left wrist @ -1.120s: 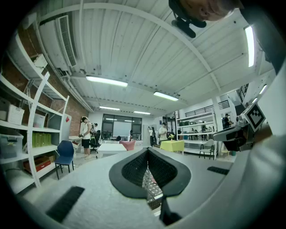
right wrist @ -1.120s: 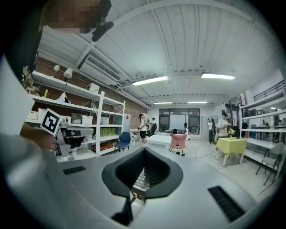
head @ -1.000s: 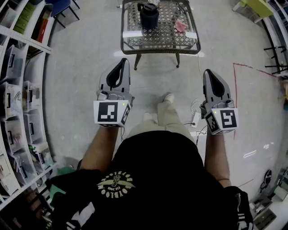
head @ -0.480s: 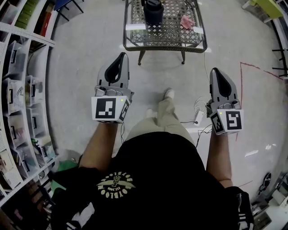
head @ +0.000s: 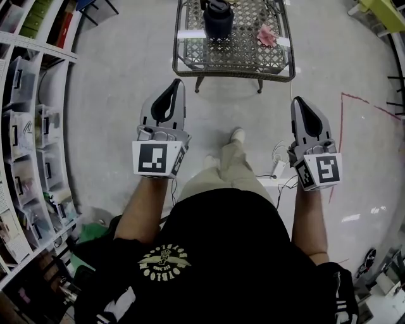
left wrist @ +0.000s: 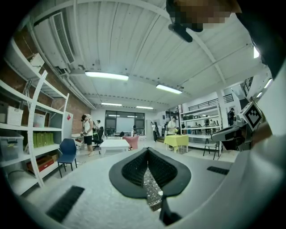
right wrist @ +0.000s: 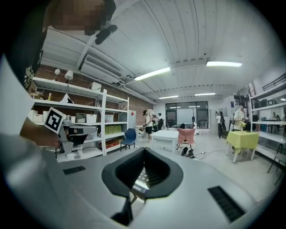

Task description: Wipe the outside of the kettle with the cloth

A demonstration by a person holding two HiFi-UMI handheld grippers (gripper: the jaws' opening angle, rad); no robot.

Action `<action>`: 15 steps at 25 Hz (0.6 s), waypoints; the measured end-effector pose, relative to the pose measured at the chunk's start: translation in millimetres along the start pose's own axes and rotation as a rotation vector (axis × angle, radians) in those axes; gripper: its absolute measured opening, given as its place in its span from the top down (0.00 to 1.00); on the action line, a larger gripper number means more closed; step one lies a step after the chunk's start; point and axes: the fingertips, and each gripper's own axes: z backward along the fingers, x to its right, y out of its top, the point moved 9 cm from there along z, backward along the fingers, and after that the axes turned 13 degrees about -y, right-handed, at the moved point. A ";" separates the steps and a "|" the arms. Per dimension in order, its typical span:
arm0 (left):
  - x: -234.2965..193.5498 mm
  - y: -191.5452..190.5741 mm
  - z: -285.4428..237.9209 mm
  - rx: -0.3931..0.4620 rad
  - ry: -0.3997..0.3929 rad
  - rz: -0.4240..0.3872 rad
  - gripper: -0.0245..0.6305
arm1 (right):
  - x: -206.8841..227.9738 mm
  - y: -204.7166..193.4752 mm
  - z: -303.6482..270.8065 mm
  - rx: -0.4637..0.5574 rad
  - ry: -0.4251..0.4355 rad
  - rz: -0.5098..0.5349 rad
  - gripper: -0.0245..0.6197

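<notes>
A dark kettle (head: 218,18) stands on a metal mesh table (head: 234,57) at the top of the head view. The pink cloth (head: 266,35) lies crumpled on the same table, to the right of the kettle. My left gripper (head: 172,88) is held out level over the floor, well short of the table, its jaws shut and empty. At the right my right gripper (head: 300,105) is also short of the table, shut with nothing in it. In the left gripper view the left gripper (left wrist: 147,153) points toward the table; the right gripper (right wrist: 143,153) does too.
White shelving (head: 31,126) with storage bins runs along the left. My leg and shoe (head: 237,135) are on the grey floor between the grippers. A power strip (head: 277,168) with cables lies near the right gripper. Red tape (head: 342,126) marks the floor at right.
The table with kettle and cloth has shifted right and looks slightly larger in the head view as the person steps toward it. Both grippers moved forward, still shut.
</notes>
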 end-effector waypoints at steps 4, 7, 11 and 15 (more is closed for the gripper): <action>-0.9 -10.3 -14.7 -0.015 -0.005 0.038 0.95 | 2.4 -0.7 -21.4 -0.013 0.033 0.006 0.95; 0.8 -17.6 -26.1 -0.025 -0.008 0.053 0.95 | 9.0 -2.0 -33.1 -0.029 0.046 0.019 0.95; -4.5 -21.2 -42.8 -0.032 0.001 0.062 0.95 | 19.8 -2.5 -49.3 -0.041 0.050 0.019 0.95; -10.6 -22.8 -53.4 -0.039 0.013 0.064 0.95 | 26.1 -5.2 -63.7 -0.053 0.065 0.024 0.95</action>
